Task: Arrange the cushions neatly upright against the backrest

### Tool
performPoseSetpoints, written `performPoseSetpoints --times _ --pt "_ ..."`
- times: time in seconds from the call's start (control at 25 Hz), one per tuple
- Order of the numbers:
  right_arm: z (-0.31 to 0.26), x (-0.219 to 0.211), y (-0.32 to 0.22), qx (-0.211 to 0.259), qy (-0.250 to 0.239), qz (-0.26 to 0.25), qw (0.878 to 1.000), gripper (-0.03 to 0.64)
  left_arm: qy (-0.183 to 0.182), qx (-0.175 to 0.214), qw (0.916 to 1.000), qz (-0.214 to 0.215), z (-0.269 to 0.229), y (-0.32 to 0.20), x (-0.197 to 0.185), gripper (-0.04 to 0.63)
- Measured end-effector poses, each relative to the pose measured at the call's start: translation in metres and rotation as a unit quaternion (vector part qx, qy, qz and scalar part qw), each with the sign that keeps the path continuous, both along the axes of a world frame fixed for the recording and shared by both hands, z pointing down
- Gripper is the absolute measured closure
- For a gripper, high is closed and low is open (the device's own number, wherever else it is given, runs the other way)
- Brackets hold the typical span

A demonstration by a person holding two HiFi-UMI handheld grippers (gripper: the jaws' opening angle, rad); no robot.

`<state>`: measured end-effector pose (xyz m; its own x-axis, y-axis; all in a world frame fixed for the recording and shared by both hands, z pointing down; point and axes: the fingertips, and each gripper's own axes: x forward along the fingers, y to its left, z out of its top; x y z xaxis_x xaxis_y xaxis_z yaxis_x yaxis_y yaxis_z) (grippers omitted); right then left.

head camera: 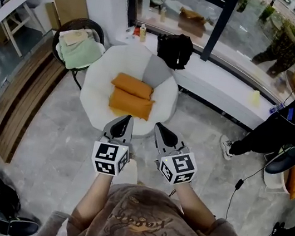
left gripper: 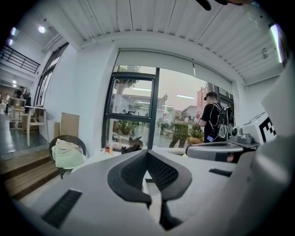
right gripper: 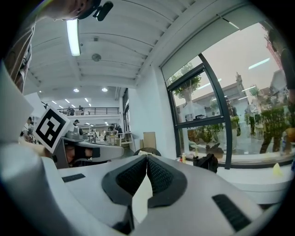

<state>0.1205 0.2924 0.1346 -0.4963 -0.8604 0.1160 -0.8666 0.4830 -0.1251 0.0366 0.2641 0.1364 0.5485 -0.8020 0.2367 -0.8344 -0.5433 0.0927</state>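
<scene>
Both sets of fingers are pressed together with nothing in them, left gripper (head camera: pixel 127 119) and right gripper (head camera: pixel 159 126) side by side. Just ahead of the fingertips, two orange cushions (head camera: pixel 131 103) lie on the round white chair (head camera: pixel 98 80), with a grey cushion (head camera: pixel 156 72) further back.

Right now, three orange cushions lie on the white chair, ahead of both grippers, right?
Not three. The head view shows two orange cushions lying on the white chair, ahead of the left gripper and the right gripper.
</scene>
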Motion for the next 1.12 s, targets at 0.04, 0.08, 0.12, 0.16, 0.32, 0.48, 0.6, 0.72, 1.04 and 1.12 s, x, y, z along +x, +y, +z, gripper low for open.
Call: performPoseSetpoints --times 0.04,0.08,0.12,0.16,0.32,0.48,0.6,0.72,1.04,1.12 --pt "0.002 0.001 -0.006 -0.002 0.001 -0.001 1.000 0.598 0.001 -0.001 1.0000 0.000 0.001 -0.006 0.001 0.591" --pt "0.003 0.001 -0.011 -0.003 0.001 -0.002 1.000 0.598 0.001 -0.002 1.0000 -0.001 0.002 -0.012 0.001 0.591" --pt "0.004 0.000 -0.017 -0.004 0.002 -0.004 1.000 0.598 0.001 -0.002 1.0000 -0.001 0.002 -0.018 0.001 0.591" --pt "0.005 -0.001 -0.024 -0.005 0.002 -0.004 1.000 0.598 0.000 -0.002 1.0000 -0.001 0.003 -0.025 0.001 0.591" --pt "0.008 -0.002 -0.054 -0.010 0.003 -0.005 1.000 0.598 -0.002 -0.009 1.0000 -0.001 0.006 -0.054 0.000 0.591" --pt "0.007 -0.003 -0.084 -0.016 0.002 -0.001 1.000 0.598 -0.004 -0.015 0.9999 0.002 0.006 -0.082 -0.002 0.591" --pt "0.006 -0.008 -0.102 -0.019 0.003 -0.001 1.000 0.598 -0.003 -0.020 0.9998 0.003 0.006 -0.101 -0.007 0.591" --pt "0.008 -0.013 -0.124 -0.026 0.001 0.002 1.000 0.598 -0.004 -0.025 0.9997 0.004 0.008 -0.122 -0.013 0.591" --pt "0.014 -0.035 -0.185 -0.040 0.000 0.006 0.999 0.598 -0.004 -0.034 0.9993 0.013 0.013 -0.186 -0.032 0.591" --pt "0.015 -0.039 -0.201 -0.044 0.001 0.008 0.999 0.598 -0.007 -0.036 0.9992 0.014 0.015 -0.203 -0.036 0.591"
